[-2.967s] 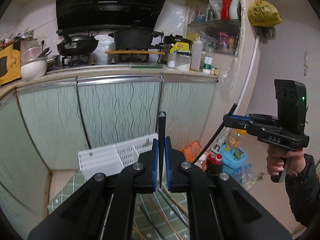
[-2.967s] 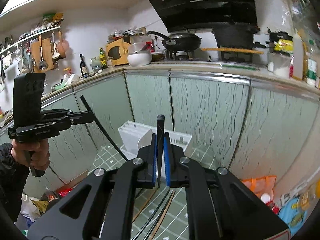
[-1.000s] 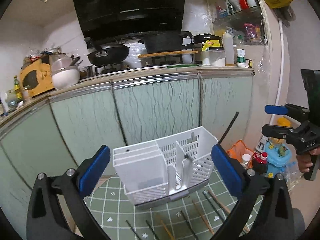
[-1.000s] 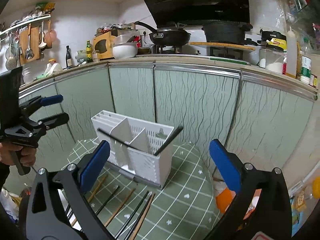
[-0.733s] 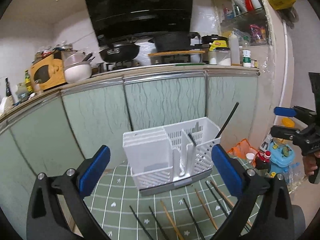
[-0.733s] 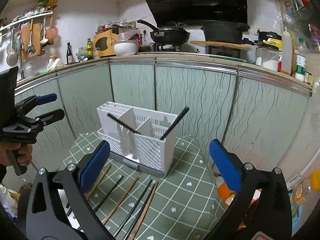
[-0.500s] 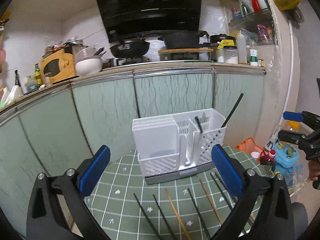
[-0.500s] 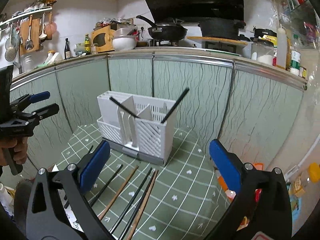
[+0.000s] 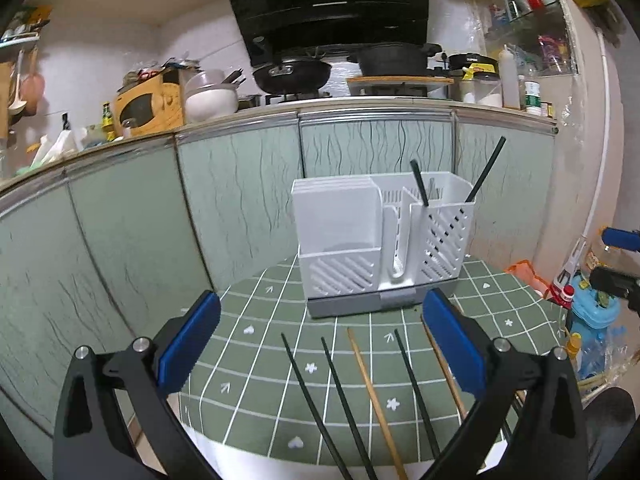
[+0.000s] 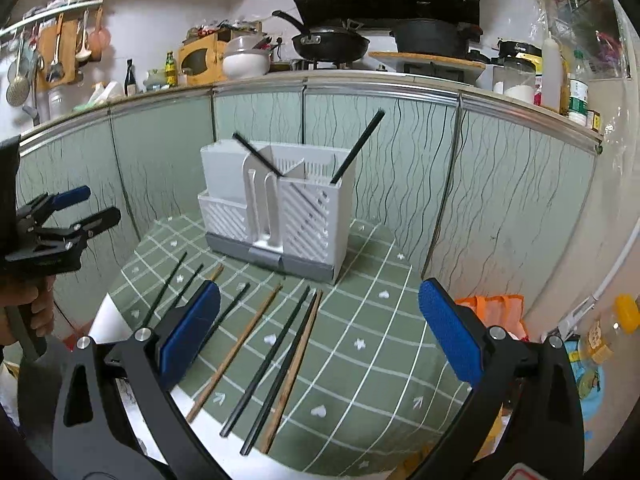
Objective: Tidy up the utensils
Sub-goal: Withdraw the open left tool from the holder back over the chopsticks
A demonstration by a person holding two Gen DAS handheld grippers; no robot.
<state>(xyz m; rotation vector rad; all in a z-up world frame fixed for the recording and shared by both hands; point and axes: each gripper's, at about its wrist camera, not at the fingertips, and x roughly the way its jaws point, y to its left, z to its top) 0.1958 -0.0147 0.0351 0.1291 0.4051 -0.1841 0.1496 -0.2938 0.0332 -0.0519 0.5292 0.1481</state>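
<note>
Left wrist view: the left gripper (image 9: 320, 332) is held with its jaws spread wide and empty above a green grid-patterned mat (image 9: 256, 364), on which black chopsticks (image 9: 308, 384) and a wooden chopstick (image 9: 372, 392) are laid side by side before a white utensil caddy (image 9: 380, 240). Two black chopsticks (image 9: 486, 170) are seen leaning in the caddy's right-hand compartment. Right wrist view: the right gripper (image 10: 320, 320) is likewise spread wide and empty over the mat, more loose chopsticks (image 10: 276, 344) are laid below it, and a hand (image 10: 28, 304) is shown gripping the left gripper's handle at the left edge.
</note>
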